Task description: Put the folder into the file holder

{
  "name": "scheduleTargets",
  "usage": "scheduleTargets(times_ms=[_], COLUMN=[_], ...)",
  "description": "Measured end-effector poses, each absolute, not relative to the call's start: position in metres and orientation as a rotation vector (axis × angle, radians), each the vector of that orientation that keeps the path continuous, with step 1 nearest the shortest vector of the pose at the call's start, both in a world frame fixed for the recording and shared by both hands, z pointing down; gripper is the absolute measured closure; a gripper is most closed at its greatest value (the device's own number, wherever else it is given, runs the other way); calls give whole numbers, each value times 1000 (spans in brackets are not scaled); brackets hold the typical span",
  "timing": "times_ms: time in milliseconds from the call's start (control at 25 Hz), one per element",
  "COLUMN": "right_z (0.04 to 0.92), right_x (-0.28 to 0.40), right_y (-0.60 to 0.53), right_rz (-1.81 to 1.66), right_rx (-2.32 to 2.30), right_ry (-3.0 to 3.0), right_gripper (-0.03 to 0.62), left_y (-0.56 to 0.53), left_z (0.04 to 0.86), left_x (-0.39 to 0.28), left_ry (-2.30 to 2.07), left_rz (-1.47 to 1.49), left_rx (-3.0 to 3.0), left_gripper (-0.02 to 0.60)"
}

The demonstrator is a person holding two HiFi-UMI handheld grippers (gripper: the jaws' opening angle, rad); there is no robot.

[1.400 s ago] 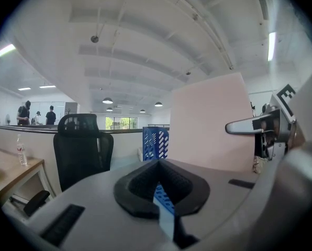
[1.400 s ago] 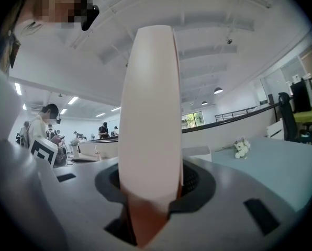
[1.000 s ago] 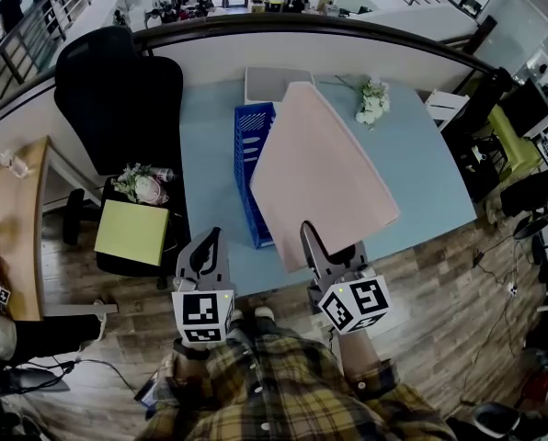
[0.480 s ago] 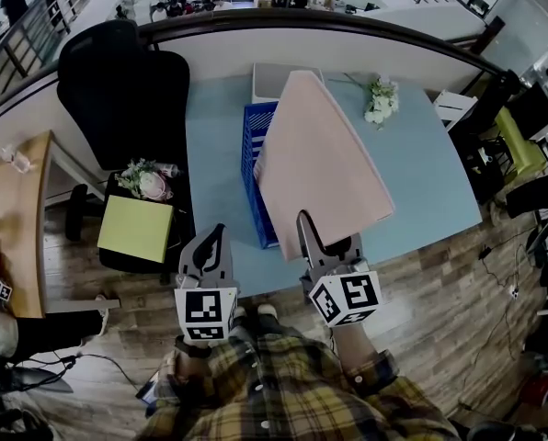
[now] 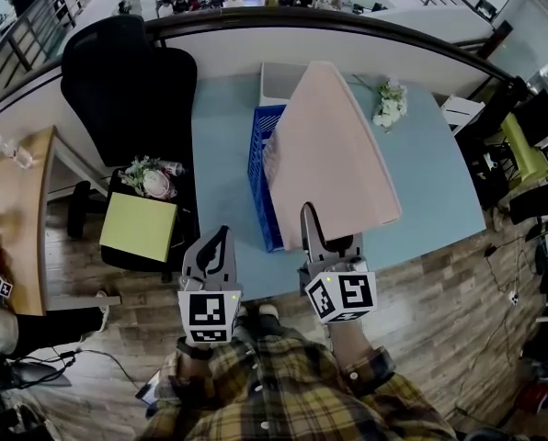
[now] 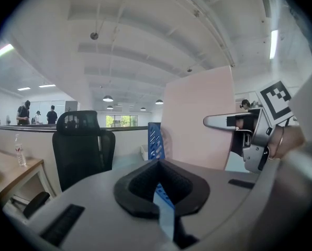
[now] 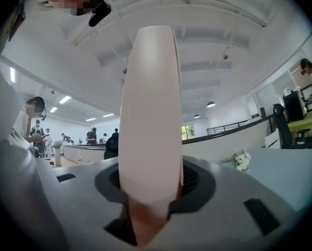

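Pink folder point(image 5: 334, 163): clamped at its near edge by the right gripper point(image 5: 311, 223), standing on edge above the table point(image 5: 219, 173). It hid most of the blue file holder point(image 5: 261, 173); whether its lower edge had entered the holder could not be told. Left gripper point(image 5: 217, 242): jaws closed together, empty.
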State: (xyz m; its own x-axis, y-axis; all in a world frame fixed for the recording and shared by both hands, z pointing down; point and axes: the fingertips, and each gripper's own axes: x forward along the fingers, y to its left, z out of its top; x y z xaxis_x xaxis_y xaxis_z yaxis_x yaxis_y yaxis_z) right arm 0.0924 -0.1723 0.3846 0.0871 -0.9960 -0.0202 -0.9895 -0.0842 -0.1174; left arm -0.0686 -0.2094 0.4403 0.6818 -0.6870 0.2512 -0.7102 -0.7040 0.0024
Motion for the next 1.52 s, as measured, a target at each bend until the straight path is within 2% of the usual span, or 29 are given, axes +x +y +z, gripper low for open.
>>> scheduleTargets(times_ms=[560, 1520], right_z=[395, 461], right_x=[94, 77], right_y=[-190, -212], right_rz=[-83, -209], right_rx=[-2232, -2297], right_ry=[2033, 2176], right_gripper=[431, 430], left_y=[-218, -229], left_z=[447, 462], left_x=[-72, -81], left_ry=[-1169, -1165], left_rz=[373, 418], left_rx=[2770, 2730], left_gripper=[591, 591])
